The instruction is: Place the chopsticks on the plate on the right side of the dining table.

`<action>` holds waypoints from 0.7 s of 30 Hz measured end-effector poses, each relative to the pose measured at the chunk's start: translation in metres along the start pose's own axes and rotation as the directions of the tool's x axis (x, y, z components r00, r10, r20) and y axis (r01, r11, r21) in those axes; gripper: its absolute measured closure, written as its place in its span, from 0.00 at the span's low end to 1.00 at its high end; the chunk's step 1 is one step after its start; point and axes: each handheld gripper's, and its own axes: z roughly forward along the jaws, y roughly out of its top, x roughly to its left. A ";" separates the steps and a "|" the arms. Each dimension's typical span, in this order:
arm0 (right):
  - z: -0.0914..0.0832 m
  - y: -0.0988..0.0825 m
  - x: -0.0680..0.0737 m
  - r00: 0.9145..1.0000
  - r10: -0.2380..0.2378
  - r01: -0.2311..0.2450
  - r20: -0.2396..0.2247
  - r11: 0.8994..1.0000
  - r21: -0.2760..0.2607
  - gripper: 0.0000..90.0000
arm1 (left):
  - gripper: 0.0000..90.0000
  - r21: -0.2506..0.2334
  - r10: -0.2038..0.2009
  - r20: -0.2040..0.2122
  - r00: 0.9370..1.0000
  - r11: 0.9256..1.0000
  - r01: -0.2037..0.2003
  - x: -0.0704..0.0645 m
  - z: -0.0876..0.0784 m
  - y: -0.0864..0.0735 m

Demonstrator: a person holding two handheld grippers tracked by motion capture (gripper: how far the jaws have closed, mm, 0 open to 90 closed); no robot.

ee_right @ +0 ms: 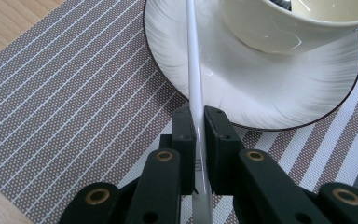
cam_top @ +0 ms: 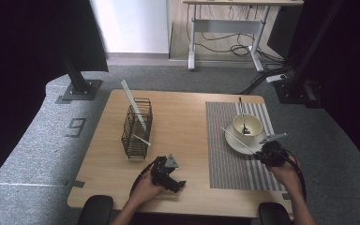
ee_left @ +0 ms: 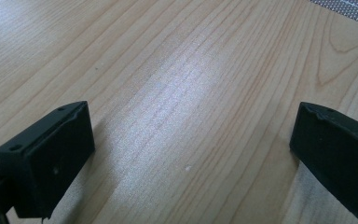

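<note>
While cup holds a spoon; rack holds chopsticks | right tongs clamp chopstick | left tongs wide

Pale wooden surface, smooth, grained, faintly sheened between the matt black plastic jaws of the left hand-held gripper. Woven striped brown-and-white placemat, coarse, under the right hand-held gripper. Just beyond, glossy white ceramic saucer; clamped, smooth white plastic stick.

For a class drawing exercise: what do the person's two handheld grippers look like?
Both the left gripper and the right gripper are black, each topped by a grey three-cornered plate and trailing a black cable. The right gripper's linkage shows brass-coloured rivets. Forearms appear unsleeved.
</note>
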 end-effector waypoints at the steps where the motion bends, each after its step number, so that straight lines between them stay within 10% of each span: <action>1: 0.001 0.000 -0.001 1.000 0.004 -0.004 -0.001 1.000 0.000 0.91 | 0.00 0.000 0.000 0.000 1.000 1.000 0.000 0.000 0.000 0.000; 21: 0.019 -0.003 -0.024 0.998 0.053 -0.052 -0.014 0.998 0.036 0.89 | 0.00 -0.001 -0.001 0.000 1.000 1.000 0.001 0.000 0.000 0.000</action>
